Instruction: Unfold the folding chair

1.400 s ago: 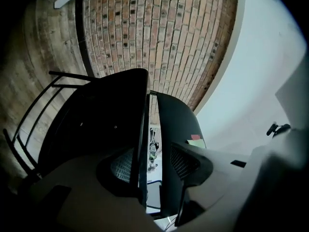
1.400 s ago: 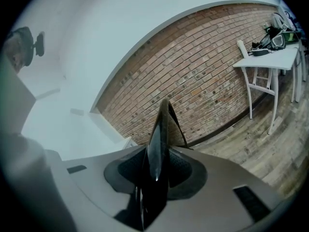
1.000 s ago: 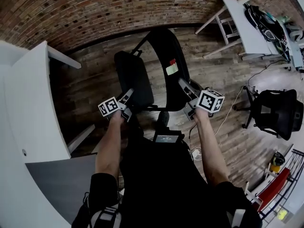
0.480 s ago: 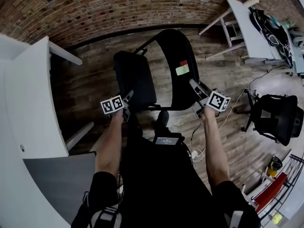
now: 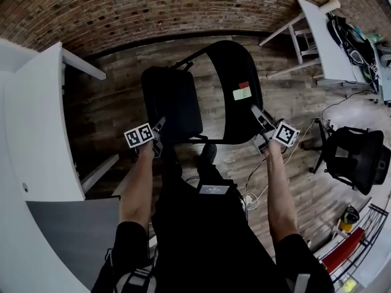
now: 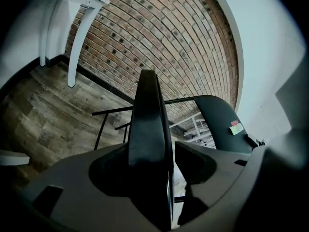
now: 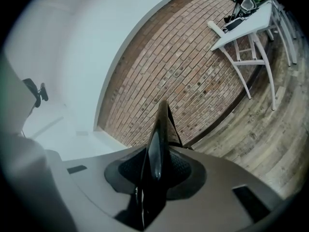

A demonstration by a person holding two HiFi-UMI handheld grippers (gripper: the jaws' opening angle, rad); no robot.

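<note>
- The folding chair [image 5: 183,112] stands on the wooden floor [image 5: 110,112] just in front of the person's legs, with the brick wall behind it. It looks only partly opened, and the seat [image 6: 148,115] is tilted, not level.
- The left gripper [image 5: 160,127] has its jaws set wide around the near edge of the seat. A sliver of light shows between the seat and one jaw, so I judge this a loose straddle and not a clamp.
- The right gripper [image 5: 258,116] has its jaws closed on the thin side edge of the backrest [image 5: 229,81], below the sticky note [image 5: 243,93]. No gap shows there.
- Risk: if the seat is pushed down with that slack hold, its edge could slide out of the left jaws and the seat could swing back.
- Risk: the right hold is on a narrow, smooth rim. A pull at an angle could peel the jaws off and let the backrest tip.
- Risk: the chair's feet may skid on the boards when both halves are spread, so it slides away instead of opening.
- Risk: a cable [image 5: 252,177] lies on the floor by the person's right foot, near enough to catch a chair leg or a step.
</note>
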